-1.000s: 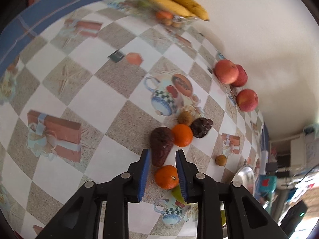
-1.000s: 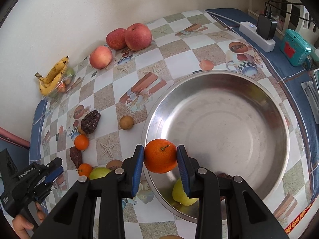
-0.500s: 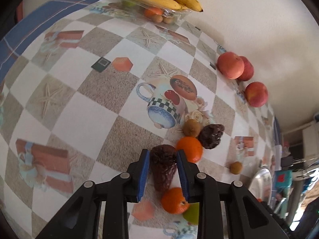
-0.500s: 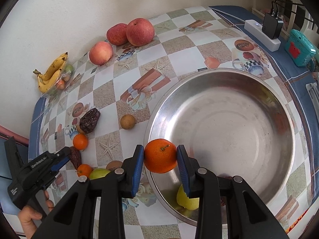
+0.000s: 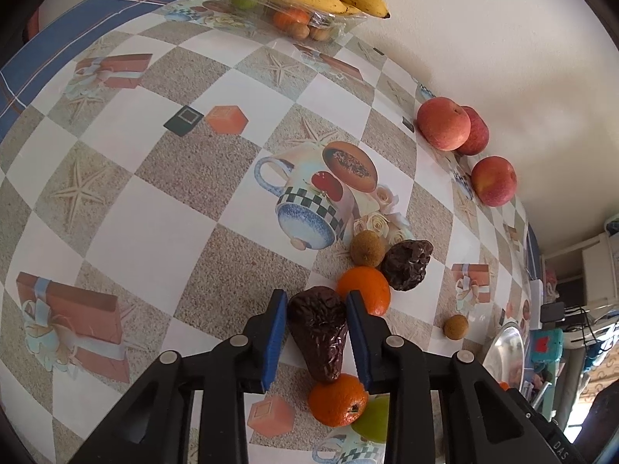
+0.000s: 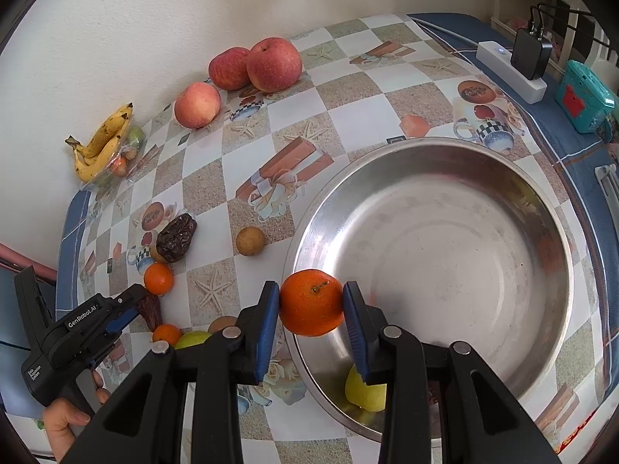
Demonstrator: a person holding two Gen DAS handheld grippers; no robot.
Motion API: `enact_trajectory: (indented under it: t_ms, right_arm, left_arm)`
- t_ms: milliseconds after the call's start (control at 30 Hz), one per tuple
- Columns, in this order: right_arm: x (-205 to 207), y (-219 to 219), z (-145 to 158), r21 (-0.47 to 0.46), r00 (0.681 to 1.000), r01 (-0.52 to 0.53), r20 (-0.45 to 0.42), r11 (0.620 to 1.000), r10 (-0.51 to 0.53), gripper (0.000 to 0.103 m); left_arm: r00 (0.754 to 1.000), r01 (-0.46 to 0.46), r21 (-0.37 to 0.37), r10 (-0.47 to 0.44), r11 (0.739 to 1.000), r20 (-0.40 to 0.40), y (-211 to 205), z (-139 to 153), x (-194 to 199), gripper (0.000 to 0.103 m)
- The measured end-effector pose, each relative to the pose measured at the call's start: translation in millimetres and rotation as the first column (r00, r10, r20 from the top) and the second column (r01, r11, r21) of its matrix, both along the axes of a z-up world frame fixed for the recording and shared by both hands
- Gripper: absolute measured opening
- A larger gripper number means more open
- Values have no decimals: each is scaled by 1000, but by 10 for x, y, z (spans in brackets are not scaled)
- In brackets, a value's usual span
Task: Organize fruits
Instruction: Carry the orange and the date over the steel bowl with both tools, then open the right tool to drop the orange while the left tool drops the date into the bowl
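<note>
My left gripper (image 5: 316, 294) is open and low over the table, its blue fingers on either side of a dark wrinkled fruit (image 5: 319, 332) that lies on the cloth. Around it lie an orange (image 5: 363, 290), a second orange (image 5: 337, 400), a green fruit (image 5: 373, 419), another dark fruit (image 5: 408, 265) and a brown kiwi-like fruit (image 5: 367, 247). My right gripper (image 6: 311, 286) is shut on an orange mandarin (image 6: 311, 307), held over the near-left rim of a steel bowl (image 6: 425, 143). A yellow-green fruit (image 6: 363, 388) sits inside the bowl, partly hidden by my finger.
Three apples (image 6: 274, 63) (image 6: 228, 67) (image 6: 197, 104) line the wall, and bananas (image 6: 102, 147) rest on a clear tray in the corner. A small brown round fruit (image 6: 250, 240) lies left of the bowl. A power strip (image 6: 510, 69) and teal box (image 6: 584, 96) stand at the right.
My left gripper has moved forward past the near orange and now straddles the dark wrinkled fruit. The right gripper still holds the mandarin, almost unmoved over the bowl's rim.
</note>
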State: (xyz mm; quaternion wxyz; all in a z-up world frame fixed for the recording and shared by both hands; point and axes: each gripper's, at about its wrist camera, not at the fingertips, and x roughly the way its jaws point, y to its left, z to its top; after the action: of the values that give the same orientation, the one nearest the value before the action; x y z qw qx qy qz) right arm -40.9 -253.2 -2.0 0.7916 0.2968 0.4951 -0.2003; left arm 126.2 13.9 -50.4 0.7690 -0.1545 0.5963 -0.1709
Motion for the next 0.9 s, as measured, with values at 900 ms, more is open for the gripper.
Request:
enact_trajectory:
  t_ms: [900]
  right_arm:
    - [-480, -638, 85, -35, 980, 200, 4, 979, -200, 36]
  left_arm:
    - [854, 499, 1, -492, 867, 172, -1690, 538, -1084, 33]
